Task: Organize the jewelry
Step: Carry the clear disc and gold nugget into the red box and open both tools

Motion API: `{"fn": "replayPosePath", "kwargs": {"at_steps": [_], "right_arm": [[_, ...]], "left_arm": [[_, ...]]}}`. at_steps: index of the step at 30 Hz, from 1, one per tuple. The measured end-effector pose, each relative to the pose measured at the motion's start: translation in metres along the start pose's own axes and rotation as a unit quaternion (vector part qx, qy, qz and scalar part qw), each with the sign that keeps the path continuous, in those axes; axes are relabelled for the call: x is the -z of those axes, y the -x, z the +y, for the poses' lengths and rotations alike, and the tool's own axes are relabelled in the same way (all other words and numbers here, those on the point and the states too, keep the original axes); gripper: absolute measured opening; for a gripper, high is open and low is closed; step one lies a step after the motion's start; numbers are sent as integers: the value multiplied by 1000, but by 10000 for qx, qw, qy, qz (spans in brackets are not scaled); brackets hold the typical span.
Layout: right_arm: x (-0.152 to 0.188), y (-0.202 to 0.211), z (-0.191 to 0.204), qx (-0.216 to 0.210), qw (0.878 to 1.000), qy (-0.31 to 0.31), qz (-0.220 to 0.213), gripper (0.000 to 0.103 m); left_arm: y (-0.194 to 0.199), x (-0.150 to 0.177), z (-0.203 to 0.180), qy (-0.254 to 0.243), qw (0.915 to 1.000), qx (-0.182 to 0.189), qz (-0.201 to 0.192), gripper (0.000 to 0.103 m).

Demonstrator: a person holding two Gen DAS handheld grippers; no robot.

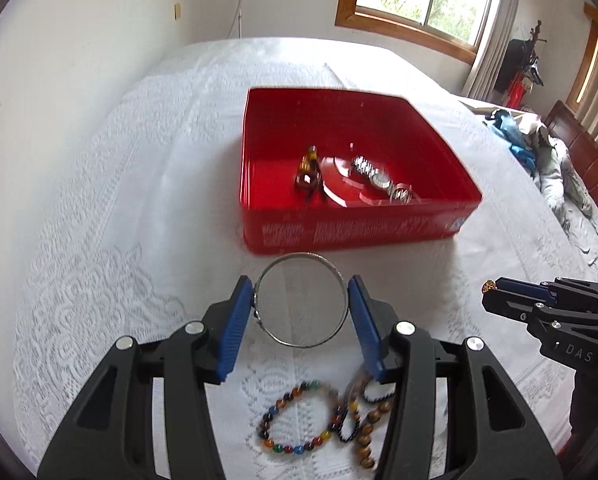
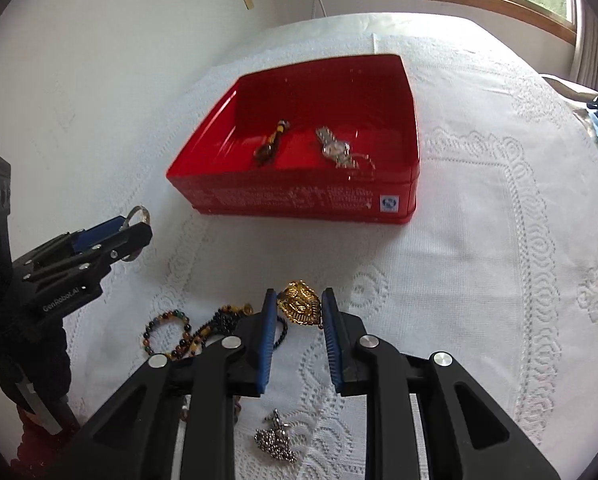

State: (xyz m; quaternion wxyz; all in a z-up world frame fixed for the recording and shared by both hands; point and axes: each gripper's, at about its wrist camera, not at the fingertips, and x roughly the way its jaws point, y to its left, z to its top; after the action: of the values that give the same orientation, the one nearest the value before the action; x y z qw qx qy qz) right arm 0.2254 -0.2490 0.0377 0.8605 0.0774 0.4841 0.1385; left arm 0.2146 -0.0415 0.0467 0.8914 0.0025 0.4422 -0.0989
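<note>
Between my left gripper (image 1: 301, 300) pads sat the silver bangle (image 1: 300, 300), clamped edgewise; red tin (image 1: 359, 232) lay straight ahead, near.

Right view: right gripper (image 2: 299, 312) clamped on gold pendant (image 2: 299, 303); tin ahead, slightly left.

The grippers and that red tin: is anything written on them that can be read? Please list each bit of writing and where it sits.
"DAS" in pale letters on the right gripper body; the word may be cut off.
"GenRobot.AI" on the left gripper body, small but legible.
White print in several lines on the front wall of the red tin: too blurred to read.
A small white square with a blue round logo at that wall's right end: no letters legible.
</note>
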Motion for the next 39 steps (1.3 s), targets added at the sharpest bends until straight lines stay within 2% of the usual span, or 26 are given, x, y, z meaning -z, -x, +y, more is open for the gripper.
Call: {"fn": "replayPosePath", "kwargs": {"at_steps": [10, 14, 18, 24, 30, 32, 39], "right_arm": [[-70, 5, -7, -88, 9991, -184, -366, 22], [-100, -13, -12, -38, 9991, -232, -347, 22], [-119, -42, -21, 87, 9994, -295, -144, 22], [-129, -86, -34, 291, 9989, -335, 154, 22], [-132, -101, -30, 478, 9988, -81, 100, 24], [-134, -102, -29, 479, 9988, -32, 65, 30], [-131, -85, -25, 544, 9982, 82, -218, 31]], "left_arm": [[-21, -71, -17, 159, 9994, 161, -247, 48], [-48, -94, -21, 228, 9994, 210, -130, 48], [-81, -106, -24, 235, 9995, 198, 97, 48], [-127, -110, -22, 282, 9986, 133, 420, 48], [-149, -113, -17, 385, 9969, 268, 624, 49], [-151, -112, -13, 451, 9961, 357, 662, 51], [-129, -111, -11, 405, 9971, 493, 425, 54]]}}
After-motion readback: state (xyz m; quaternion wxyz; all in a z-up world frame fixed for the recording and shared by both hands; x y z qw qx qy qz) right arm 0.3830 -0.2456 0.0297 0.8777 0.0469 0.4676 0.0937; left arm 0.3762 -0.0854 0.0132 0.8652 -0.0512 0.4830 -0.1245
